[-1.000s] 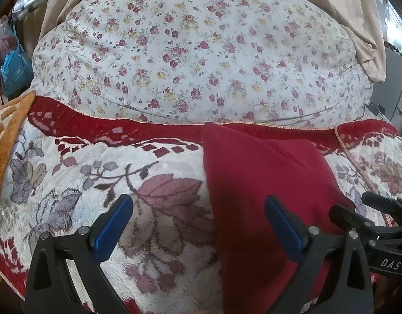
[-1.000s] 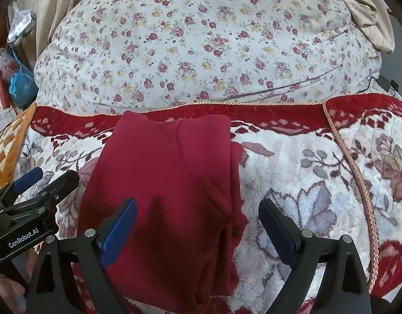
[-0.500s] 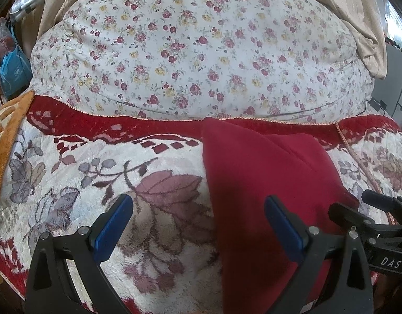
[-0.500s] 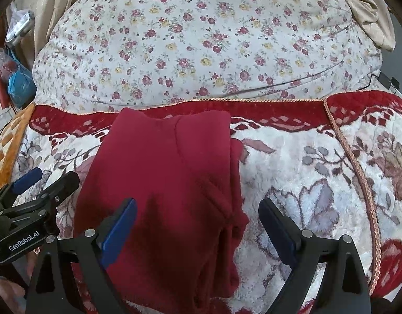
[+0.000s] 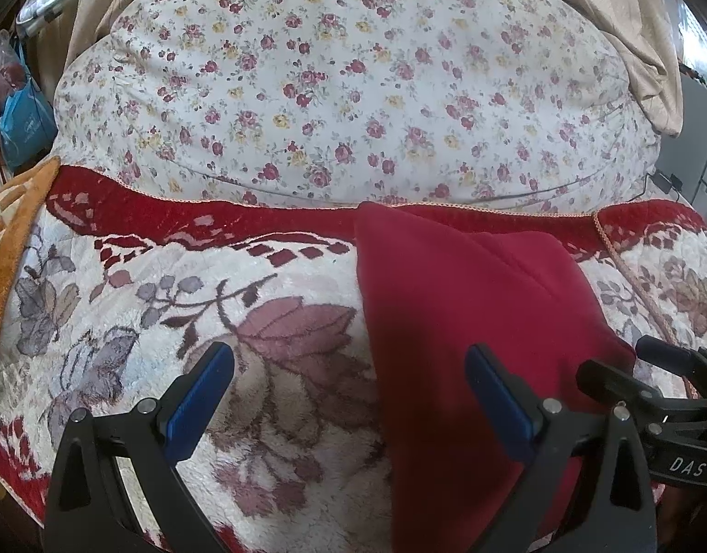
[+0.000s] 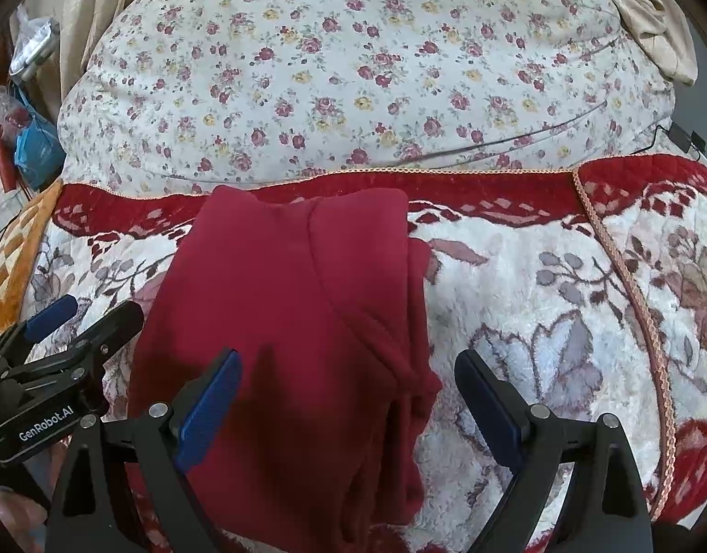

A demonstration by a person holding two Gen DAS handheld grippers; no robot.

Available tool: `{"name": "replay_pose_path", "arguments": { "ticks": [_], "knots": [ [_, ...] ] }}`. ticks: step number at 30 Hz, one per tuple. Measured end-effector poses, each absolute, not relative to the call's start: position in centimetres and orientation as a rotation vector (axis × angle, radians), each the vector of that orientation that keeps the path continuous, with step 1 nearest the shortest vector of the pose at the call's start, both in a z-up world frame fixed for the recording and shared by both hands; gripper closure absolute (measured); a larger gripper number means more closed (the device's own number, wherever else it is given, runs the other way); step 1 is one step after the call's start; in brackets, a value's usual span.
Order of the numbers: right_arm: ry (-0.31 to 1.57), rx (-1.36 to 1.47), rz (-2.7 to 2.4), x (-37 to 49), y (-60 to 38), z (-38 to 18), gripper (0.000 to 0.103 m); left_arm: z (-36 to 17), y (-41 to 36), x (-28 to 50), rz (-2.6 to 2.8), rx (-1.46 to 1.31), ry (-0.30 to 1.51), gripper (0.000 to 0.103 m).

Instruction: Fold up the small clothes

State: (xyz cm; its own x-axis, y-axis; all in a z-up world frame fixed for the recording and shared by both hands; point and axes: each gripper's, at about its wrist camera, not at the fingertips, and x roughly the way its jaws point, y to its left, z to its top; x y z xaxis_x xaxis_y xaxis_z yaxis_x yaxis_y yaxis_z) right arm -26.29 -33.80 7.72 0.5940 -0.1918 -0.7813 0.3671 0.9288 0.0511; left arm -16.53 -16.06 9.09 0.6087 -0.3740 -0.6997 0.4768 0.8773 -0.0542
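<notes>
Your left gripper point(image 5: 348, 396) hangs with its blue-padded jaws spread wide, clasping nothing — one finger over the plush floral blanket point(image 5: 137, 322), the other over the left edge of the folded dark-red fleece garment point(image 5: 468, 322). Your right gripper point(image 6: 348, 401) is likewise spread and empty-handed, straddling the garment's point(image 6: 284, 313) bunched right edge. The garment lies flat on the cream-and-red blanket point(image 6: 537, 299), its far end touching the blanket's red border near the far edge — just short of the rose-print white quilt point(image 6: 353, 69) beyond.
</notes>
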Motion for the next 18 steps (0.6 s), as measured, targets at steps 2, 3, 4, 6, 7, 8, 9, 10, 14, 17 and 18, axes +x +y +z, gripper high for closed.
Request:
{"name": "replay_pose_path", "arguments": {
  "ticks": [2,3,4,6,7,8,9,10,14,17,18],
  "knots": [
    [0.88,0.214,-0.33,-26.32,-33.79,7.62,0.007,9.03,-16.12,-16.49,-0.495,0.147,0.772,0.003],
    [0.882,0.215,-0.33,-26.29,-33.81,7.55,0.007,9.04,-16.1,-16.51,-0.495,0.151,0.769,0.003],
    [0.883,0.217,-0.329,-26.29,-33.82,7.52,0.007,9.06,-16.17,-16.54,-0.494,0.154,0.768,0.003],
    [0.882,0.219,-0.329,-26.31,-33.78,7.52,0.007,9.11,-16.14,-16.54,-0.493,0.157,0.761,0.003],
    [0.883,0.217,-0.329,-26.33,-33.78,7.52,0.007,9.11,-16.22,-16.54,-0.492,0.158,0.759,0.003],
    [0.881,0.215,-0.327,-26.36,-33.76,7.54,0.007,9.1,-16.24,-16.53,-0.492,0.158,0.759,0.003],
    [0.879,0.215,-0.326,-26.38,-33.78,7.58,0.007,9.1,-16.23,-16.54,-0.492,0.157,0.761,0.003],
    [0.878,0.215,-0.326,-26.38,-33.76,7.59,0.007,9.09,-16.21,-16.54,-0.491,0.157,0.761,0.003],
    [0.882,0.216,-0.324,-26.34,-33.75,7.51,0.007,9.06,-16.28,-16.58,-0.49,0.158,0.763,0.003],
    [0.885,0.216,-0.323,-26.31,-33.73,7.45,0.007,9.04,-16.26,-16.56,-0.49,0.157,0.762,0.003],
    [0.885,0.216,-0.322,-26.3,-33.72,7.45,0.007,9.03,-16.24,-16.57,-0.49,0.156,0.762,0.003]
  ]
}}
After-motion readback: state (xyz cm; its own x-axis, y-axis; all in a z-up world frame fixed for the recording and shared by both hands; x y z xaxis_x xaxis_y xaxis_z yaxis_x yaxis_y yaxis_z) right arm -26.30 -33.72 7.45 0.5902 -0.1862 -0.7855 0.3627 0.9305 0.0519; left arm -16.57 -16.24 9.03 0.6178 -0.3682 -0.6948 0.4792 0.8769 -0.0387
